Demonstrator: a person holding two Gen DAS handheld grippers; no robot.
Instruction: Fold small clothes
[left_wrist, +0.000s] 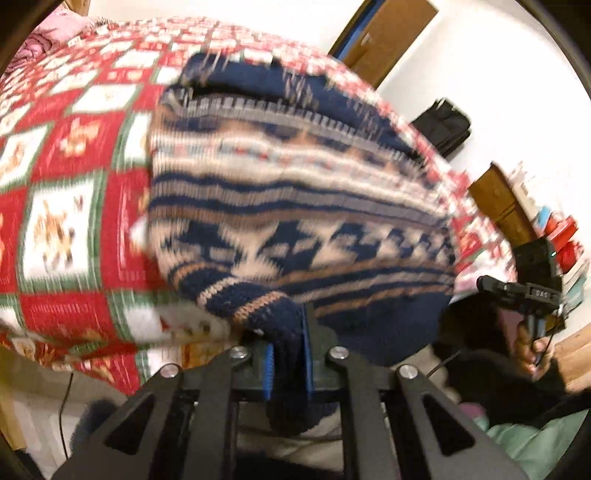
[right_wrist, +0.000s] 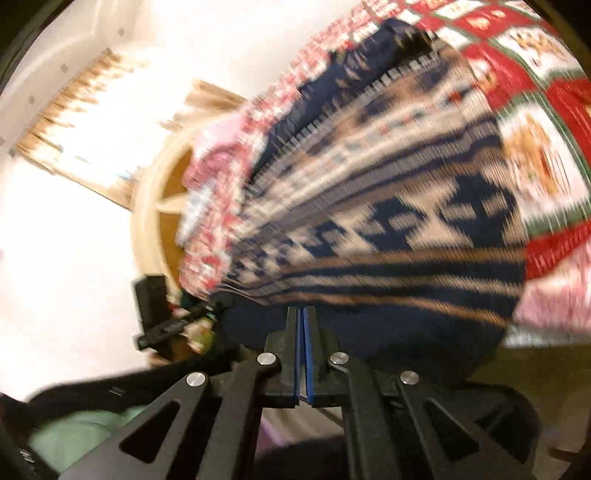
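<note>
Well, patterned navy-cream knit sweater (left_wrist: 295, 192) (blurred), outspread

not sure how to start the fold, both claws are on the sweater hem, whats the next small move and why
Probably lift both together and carry the hem toward the collar: the left claw and right claw each pinch the near edge of the patterned sweater, spread on the quilt.

Chunky ribbed knit sweater (left_wrist: 295, 206) lies on a soft printed quilt (left_wrist: 74, 177); matt black plastic left gripper (left_wrist: 288, 354) with shiny metal bolts

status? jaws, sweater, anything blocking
Left gripper shut on sweater hem. Right gripper shut at its dark edge. Sweater on quilt. Nothing blocking.
</note>
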